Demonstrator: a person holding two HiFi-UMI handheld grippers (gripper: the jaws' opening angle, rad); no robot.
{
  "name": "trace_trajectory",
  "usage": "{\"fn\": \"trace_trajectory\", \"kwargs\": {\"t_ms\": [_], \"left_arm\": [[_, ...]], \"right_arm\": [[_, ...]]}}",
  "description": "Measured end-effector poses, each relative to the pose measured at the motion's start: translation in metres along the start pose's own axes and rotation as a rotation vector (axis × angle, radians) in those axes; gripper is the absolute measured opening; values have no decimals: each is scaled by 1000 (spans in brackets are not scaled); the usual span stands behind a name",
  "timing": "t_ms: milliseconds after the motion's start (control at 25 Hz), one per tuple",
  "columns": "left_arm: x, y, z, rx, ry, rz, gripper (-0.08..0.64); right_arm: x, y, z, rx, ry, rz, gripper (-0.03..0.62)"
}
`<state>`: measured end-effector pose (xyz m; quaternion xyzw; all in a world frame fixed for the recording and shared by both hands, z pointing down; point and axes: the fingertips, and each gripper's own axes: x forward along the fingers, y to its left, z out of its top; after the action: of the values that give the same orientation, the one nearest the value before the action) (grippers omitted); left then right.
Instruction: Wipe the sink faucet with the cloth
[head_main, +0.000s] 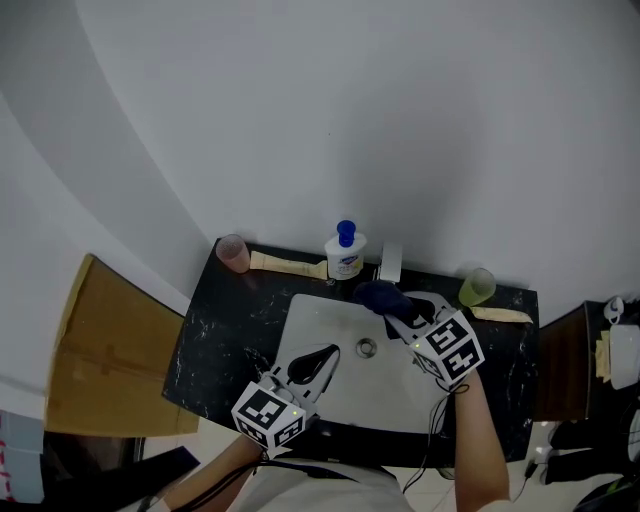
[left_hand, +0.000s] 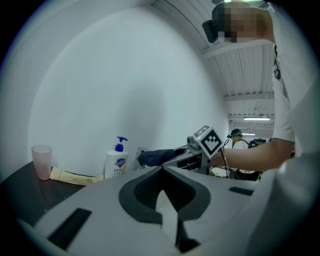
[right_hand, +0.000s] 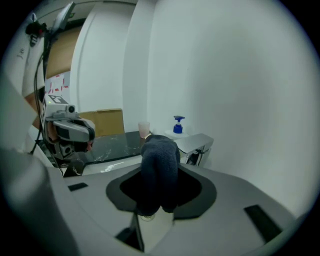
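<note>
Left gripper (head_main: 318, 358) sits nearest, over the near-left part of the sink (head_main: 310, 318). Its jaws are together with nothing between them (left_hand: 161, 199).
Right gripper (head_main: 397, 314) is further in, over the right side of the basin and past the drain (head_main: 367, 348). Its jaws are clamped on the cloth (right_hand: 160, 165); the dark blue wad bulges up out of them.
Cloth (head_main: 380, 295) is at the spout end of the faucet (head_main: 390, 262). In the right gripper view it sits just left of the spout (right_hand: 196, 142); can't tell if they touch. The left gripper view shows the cloth (left_hand: 156, 156) sticking out ahead of the right gripper.
Along the back of the black tabletop (head_main: 215, 340):
- soap bottle (head_main: 346, 254) with a blue pump, just left of the faucet
- beige tube (head_main: 287, 264) lying flat, left of the bottle
- pink cup (head_main: 234, 252) upright at the far-left corner
- green cup (head_main: 478, 287) upright right of the faucet, a second beige tube (head_main: 500, 315) beside it

Cardboard box (head_main: 110, 350) stands left of the tabletop.
</note>
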<state>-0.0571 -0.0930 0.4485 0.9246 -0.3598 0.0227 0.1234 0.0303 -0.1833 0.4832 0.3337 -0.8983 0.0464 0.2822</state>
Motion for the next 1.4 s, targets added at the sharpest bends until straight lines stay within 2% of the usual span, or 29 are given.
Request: {"fn": "trace_trajectory", "kwargs": {"t_ms": [120, 240, 440, 560, 720, 800, 880, 960, 1120, 1200, 1320, 1400], "left_arm": [[3, 2, 2, -1, -2, -3, 2], [7, 5, 2, -3, 3, -3, 2], [6, 7, 2, -5, 1, 7, 2], [4, 10, 1, -2, 2, 19, 2], [0, 10, 1, -1, -1, 29, 2], [0, 11, 1, -5, -2, 32, 2], [0, 10, 1, -7, -1, 31, 2], [0, 8, 2, -8, -3, 27, 2], [0, 5, 6, -10, -15, 18, 2], [2, 3, 6, -8, -14, 14, 2], [3, 1, 5, -6, -13, 12, 2], [2, 2, 5, -8, -14, 15, 2]], "right_arm": [[-13, 2, 20, -1, -72, 20, 135], [-18, -17, 38, -8, -106, -22, 135], [0, -39, 46, -77, -24, -11, 135], [16, -64, 49, -62, 8, -9, 135], [36, -114, 56, -54, 36, -90, 135], [40, -125, 58, -53, 41, -111, 135], [38, -124, 58, -64, 35, -121, 135], [32, -110, 57, -92, 23, -92, 135], [15, -53, 52, -144, 6, 83, 135], [8, -34, 49, -170, 13, 132, 135], [10, -35, 50, -175, 15, 131, 135], [18, -53, 53, -144, 5, 87, 135]]}}
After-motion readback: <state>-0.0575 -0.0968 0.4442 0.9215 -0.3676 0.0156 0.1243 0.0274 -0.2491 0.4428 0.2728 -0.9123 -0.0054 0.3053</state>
